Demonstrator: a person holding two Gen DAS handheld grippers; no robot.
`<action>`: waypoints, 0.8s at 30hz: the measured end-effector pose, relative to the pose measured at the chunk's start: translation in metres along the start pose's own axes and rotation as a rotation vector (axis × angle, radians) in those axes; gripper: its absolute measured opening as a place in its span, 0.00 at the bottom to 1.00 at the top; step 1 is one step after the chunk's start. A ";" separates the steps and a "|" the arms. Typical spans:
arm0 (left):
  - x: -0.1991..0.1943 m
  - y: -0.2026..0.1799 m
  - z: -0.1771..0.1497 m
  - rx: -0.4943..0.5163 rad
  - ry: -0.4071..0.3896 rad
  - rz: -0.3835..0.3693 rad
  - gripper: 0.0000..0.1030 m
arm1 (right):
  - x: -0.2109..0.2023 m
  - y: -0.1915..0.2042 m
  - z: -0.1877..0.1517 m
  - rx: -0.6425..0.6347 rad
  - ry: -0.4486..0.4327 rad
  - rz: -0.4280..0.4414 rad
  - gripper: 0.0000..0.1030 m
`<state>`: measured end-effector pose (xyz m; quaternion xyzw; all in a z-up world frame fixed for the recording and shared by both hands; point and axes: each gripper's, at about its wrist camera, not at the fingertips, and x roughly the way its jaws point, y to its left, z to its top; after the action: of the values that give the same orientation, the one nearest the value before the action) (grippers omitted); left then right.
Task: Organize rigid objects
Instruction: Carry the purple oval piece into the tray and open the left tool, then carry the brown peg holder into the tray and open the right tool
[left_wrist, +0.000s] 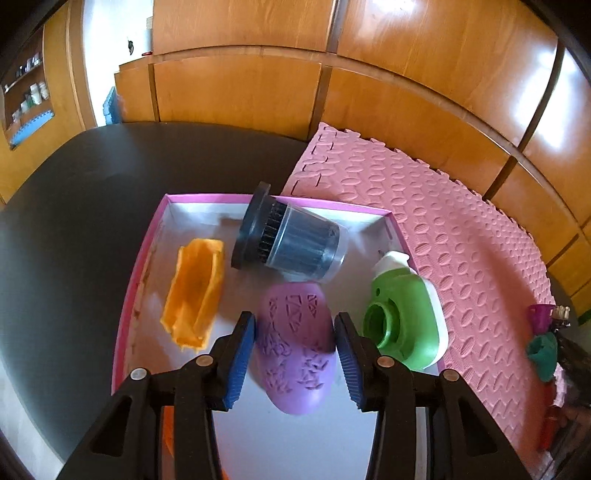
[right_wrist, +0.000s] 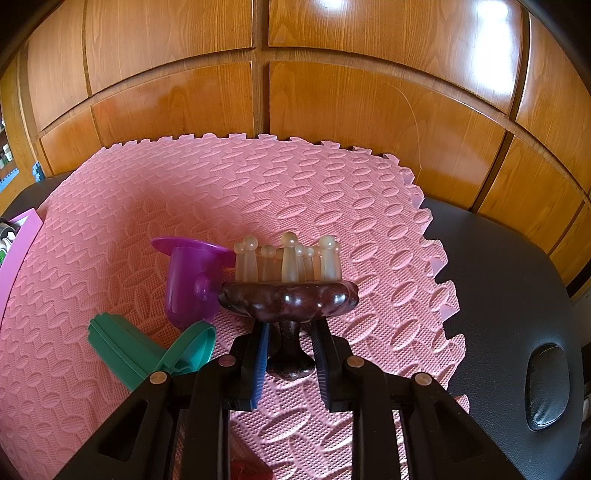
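In the left wrist view, a pink-rimmed box (left_wrist: 138, 273) holds an orange tray piece (left_wrist: 195, 291), a dark filter cylinder (left_wrist: 291, 236), a green and white toy camera (left_wrist: 406, 317) and a purple egg-shaped shell (left_wrist: 295, 343). My left gripper (left_wrist: 295, 354) has its blue pads on both sides of the purple shell. In the right wrist view, my right gripper (right_wrist: 290, 354) is shut on the stem of a dark brown massager with pale prongs (right_wrist: 288, 291), above the pink foam mat (right_wrist: 295, 195).
A purple cup (right_wrist: 192, 280) and a teal plastic piece (right_wrist: 147, 350) lie on the mat left of the massager. The black table (right_wrist: 517, 277) extends right of the mat, with a dark oval pad (right_wrist: 546, 387). Wooden panels (right_wrist: 332, 92) stand behind.
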<state>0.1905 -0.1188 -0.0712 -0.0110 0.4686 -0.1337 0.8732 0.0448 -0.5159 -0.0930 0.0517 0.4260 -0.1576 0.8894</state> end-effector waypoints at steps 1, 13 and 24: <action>0.000 -0.001 0.000 0.005 -0.005 0.001 0.44 | 0.000 0.000 0.000 0.001 0.000 0.000 0.21; -0.062 -0.017 -0.027 0.091 -0.131 0.015 0.57 | 0.001 -0.002 0.000 0.010 0.000 -0.018 0.27; -0.099 -0.030 -0.078 0.136 -0.144 0.046 0.57 | -0.001 0.001 -0.001 -0.003 -0.003 -0.037 0.27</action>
<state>0.0676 -0.1157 -0.0295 0.0497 0.3946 -0.1439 0.9062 0.0438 -0.5144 -0.0924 0.0421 0.4257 -0.1731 0.8872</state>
